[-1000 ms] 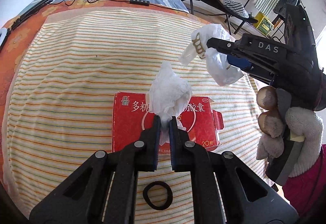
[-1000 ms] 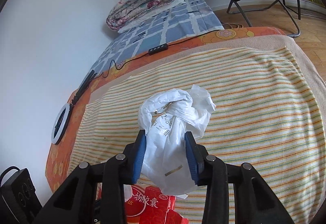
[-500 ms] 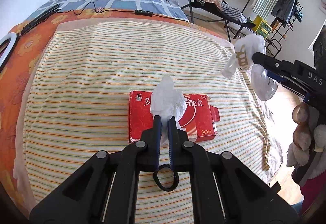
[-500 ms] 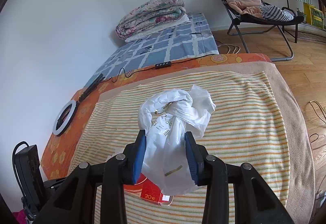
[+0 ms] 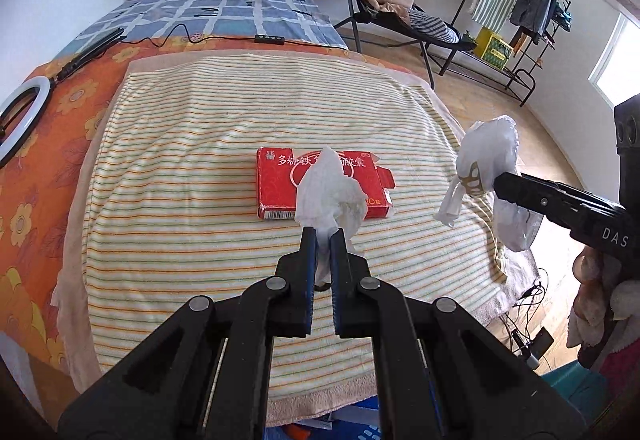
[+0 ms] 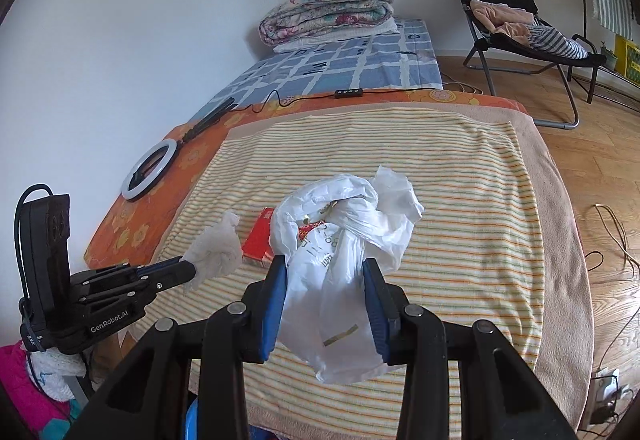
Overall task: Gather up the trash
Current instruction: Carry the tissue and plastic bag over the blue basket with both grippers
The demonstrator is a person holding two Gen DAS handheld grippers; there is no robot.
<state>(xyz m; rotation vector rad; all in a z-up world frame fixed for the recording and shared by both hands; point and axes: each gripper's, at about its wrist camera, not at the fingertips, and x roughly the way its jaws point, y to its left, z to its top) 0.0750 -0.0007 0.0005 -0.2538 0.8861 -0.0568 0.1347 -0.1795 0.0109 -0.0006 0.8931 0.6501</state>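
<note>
Pinching a crumpled white tissue (image 5: pixel 331 196) in your left gripper (image 5: pixel 323 236), you clamp a white plastic bag (image 6: pixel 340 264) in your right gripper (image 6: pixel 325 294); a flat red cardboard box (image 5: pixel 280 184) lies beyond on the striped towel (image 5: pixel 180 168).

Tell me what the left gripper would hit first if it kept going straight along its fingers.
Probably the red box lying on the striped towel. The left gripper, shut on a crumpled tissue, points at it, though it is lifted, so it might pass above; depth is unclear.
</note>
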